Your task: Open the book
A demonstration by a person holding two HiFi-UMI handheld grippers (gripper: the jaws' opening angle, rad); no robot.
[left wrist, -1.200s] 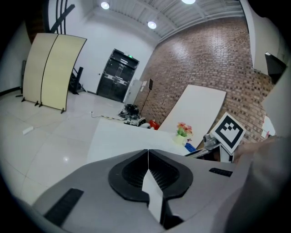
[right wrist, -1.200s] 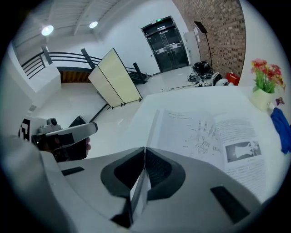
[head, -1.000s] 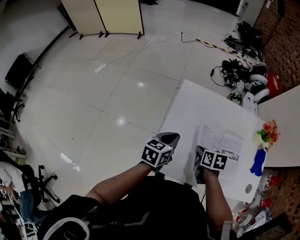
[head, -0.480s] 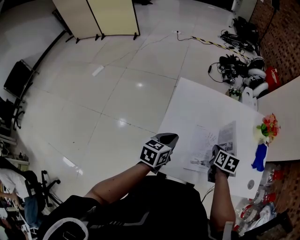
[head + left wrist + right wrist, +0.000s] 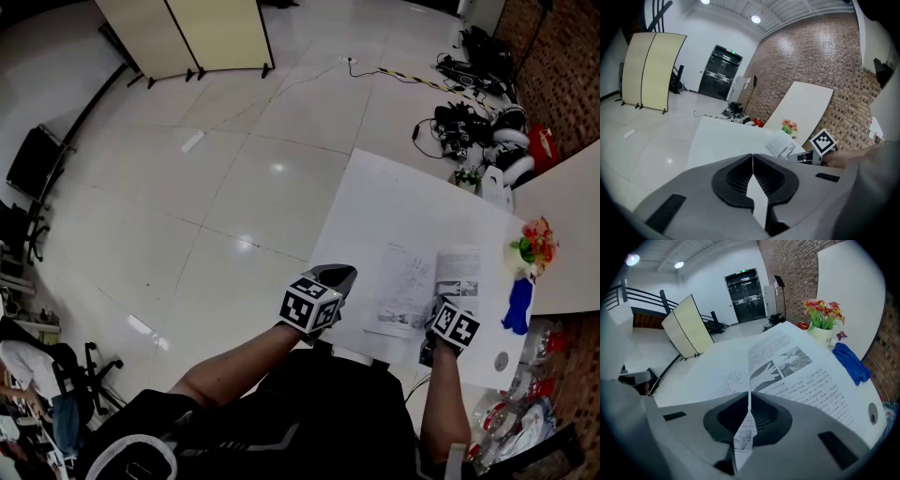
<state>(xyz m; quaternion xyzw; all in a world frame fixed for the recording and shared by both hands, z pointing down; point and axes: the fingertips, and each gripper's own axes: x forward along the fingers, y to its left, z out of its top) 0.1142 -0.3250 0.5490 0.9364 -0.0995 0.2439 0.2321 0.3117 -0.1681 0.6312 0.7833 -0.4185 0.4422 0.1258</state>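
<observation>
The book (image 5: 427,284) lies open on the white table (image 5: 394,206), with print and pictures on both pages. My right gripper (image 5: 439,305) sits at the book's near right corner, shut on the lower edge of a page (image 5: 787,366); the paper's edge runs between the jaws of the right gripper (image 5: 749,397). My left gripper (image 5: 341,275) hovers at the table's near left edge, left of the book, shut with nothing held. In the left gripper view the closed left gripper (image 5: 752,157) points over the table toward the book (image 5: 782,146) and the right gripper's marker cube (image 5: 823,141).
A vase of flowers (image 5: 534,255) and a blue cloth (image 5: 516,305) stand right of the book, by a white board. A round hole (image 5: 501,359) is in the table's near right corner. Cables and gear (image 5: 478,131) lie on the floor beyond the table; a folding screen (image 5: 187,33) stands far off.
My right gripper has swung to the right with the page, which stood upright half a second ago and now lies over the right side. The left gripper has stayed put.
</observation>
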